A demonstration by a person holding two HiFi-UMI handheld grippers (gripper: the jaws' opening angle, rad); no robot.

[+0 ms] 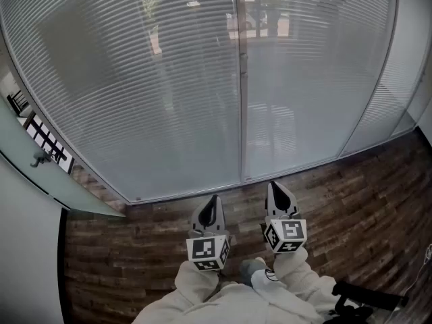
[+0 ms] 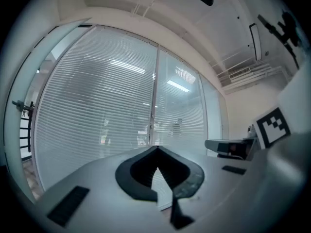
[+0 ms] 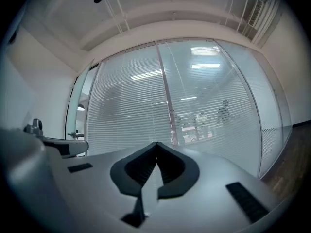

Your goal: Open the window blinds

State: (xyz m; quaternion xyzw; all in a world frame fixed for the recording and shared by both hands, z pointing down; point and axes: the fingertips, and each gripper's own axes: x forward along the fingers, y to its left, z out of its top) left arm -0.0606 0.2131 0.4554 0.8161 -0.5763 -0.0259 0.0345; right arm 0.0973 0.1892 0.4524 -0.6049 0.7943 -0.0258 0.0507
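Closed white slatted blinds [image 1: 148,79] cover a tall glass wall, split by a vertical frame post [image 1: 241,79]. Both grippers are held close to the person's body, level and pointed at the window, well short of the blinds. My left gripper [image 1: 214,198] has its tips meeting and nothing between them. My right gripper [image 1: 273,184] is also shut and empty. The blinds [image 2: 97,110] fill the left gripper view past the closed tips [image 2: 156,148]. In the right gripper view the blinds [image 3: 131,110] stand behind the closed tips [image 3: 156,143]. No cord or wand is clearly visible.
Dark wood plank floor [image 1: 351,194] runs up to the window base. A glass door with a metal handle [image 1: 40,158] stands at the left. Another blind-covered panel [image 1: 398,79] angles off at the right. A black object [image 1: 364,295] lies near the person's right side.
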